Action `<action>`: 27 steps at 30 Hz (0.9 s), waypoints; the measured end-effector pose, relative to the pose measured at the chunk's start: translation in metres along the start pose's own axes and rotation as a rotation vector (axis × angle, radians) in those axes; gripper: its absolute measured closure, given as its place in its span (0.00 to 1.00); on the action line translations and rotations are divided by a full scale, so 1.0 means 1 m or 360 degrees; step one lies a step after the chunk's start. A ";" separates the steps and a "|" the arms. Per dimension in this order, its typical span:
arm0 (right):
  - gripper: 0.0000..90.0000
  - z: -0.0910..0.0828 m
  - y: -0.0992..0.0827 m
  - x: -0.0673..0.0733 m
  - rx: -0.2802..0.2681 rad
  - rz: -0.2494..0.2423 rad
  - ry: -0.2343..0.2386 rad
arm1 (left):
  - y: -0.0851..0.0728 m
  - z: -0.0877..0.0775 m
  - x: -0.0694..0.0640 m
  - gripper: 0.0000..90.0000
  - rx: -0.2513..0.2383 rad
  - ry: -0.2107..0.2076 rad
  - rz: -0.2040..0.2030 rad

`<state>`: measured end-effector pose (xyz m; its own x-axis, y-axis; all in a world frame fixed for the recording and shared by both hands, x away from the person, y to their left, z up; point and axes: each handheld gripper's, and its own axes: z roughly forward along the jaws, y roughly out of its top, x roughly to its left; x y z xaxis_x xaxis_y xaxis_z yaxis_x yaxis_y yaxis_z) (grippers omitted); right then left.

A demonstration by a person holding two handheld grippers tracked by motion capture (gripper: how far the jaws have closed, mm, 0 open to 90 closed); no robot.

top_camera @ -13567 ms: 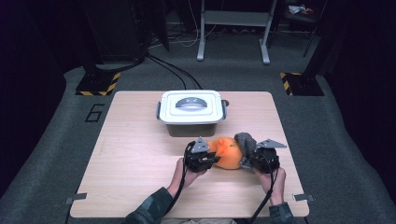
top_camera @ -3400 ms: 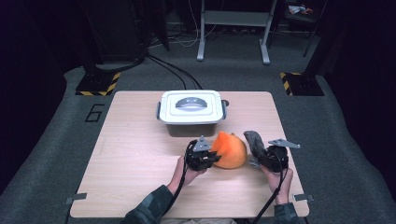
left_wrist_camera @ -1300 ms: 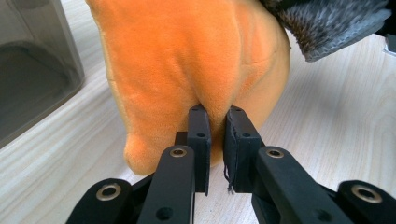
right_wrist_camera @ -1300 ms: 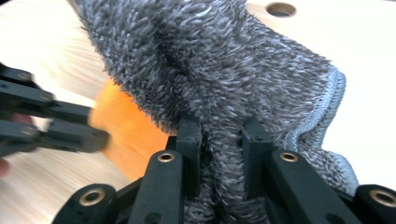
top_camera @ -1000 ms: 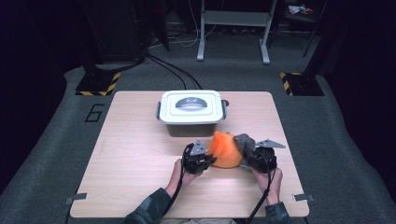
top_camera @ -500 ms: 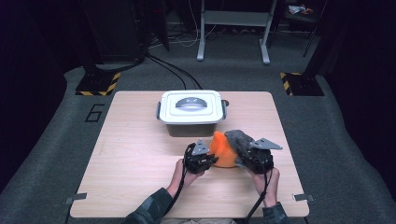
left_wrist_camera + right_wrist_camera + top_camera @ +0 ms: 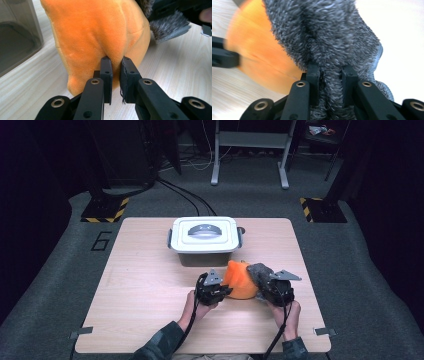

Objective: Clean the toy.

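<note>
An orange plush piece [image 7: 239,279] sits on the wooden table [image 7: 150,290] in front of a lidded box. My left gripper [image 7: 220,292] pinches a fold of its orange fabric [image 7: 100,37]; the jaws stand nearly together on that fold [image 7: 115,62]. A grey furry piece [image 7: 260,272] lies against the orange one on its right. My right gripper [image 7: 265,287] is shut on a tuft of that grey fur [image 7: 329,37], which bunches between the jaws [image 7: 329,72]. In the right gripper view the orange plush [image 7: 259,55] sits behind the fur at the left.
A grey plastic box with a white lid and handle [image 7: 204,236] stands at the table's far middle; its wall [image 7: 15,37] is close to the left of the plush. Bare tabletop lies left and right of the hands.
The right gripper has shifted a little with the grey fur, pressing it closer against the orange plush. The left gripper has kept still on the orange fabric.
</note>
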<state>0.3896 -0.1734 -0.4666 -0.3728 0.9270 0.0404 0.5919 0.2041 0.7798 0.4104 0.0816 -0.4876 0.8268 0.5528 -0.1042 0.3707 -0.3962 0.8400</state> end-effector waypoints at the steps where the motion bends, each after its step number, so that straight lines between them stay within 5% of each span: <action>1: 0.81 0.003 -0.003 -0.004 0.0022 0.0019 -0.0005 | 0.000 0.000 0.000 0.90 0.0001 0.0004 0.0010; 4: 0.81 0.007 -0.007 -0.011 0.0031 0.0056 0.0011 | 0.001 -0.001 0.000 0.83 -0.0007 0.0010 0.0027; 7: 0.81 0.007 -0.004 -0.011 0.0028 0.0053 0.0020 | 0.002 -0.005 -0.002 0.63 -0.0017 0.0057 0.0082; 12: 0.81 0.007 -0.001 -0.011 0.0037 0.0038 0.0017 | -0.002 -0.002 -0.006 0.56 0.0027 0.0124 0.0148; 15: 0.81 0.008 0.000 -0.011 0.0043 0.0045 0.0019 | -0.006 0.003 -0.008 0.57 0.0072 0.0171 0.0187; 19: 0.81 0.006 0.001 -0.011 0.0036 0.0038 0.0013 | -0.008 0.006 -0.008 0.86 0.0075 0.0215 0.0199; 27: 0.81 -0.018 0.014 0.001 -0.0092 0.0020 0.0082 | 0.008 0.000 -0.011 0.94 0.0040 0.0108 0.0119</action>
<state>0.3845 -0.1754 -0.4441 -0.4030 0.9116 0.0814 0.5550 0.1727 0.8137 0.4046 0.0723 -0.4796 0.8223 0.5690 -0.0044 0.3200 -0.4560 0.8305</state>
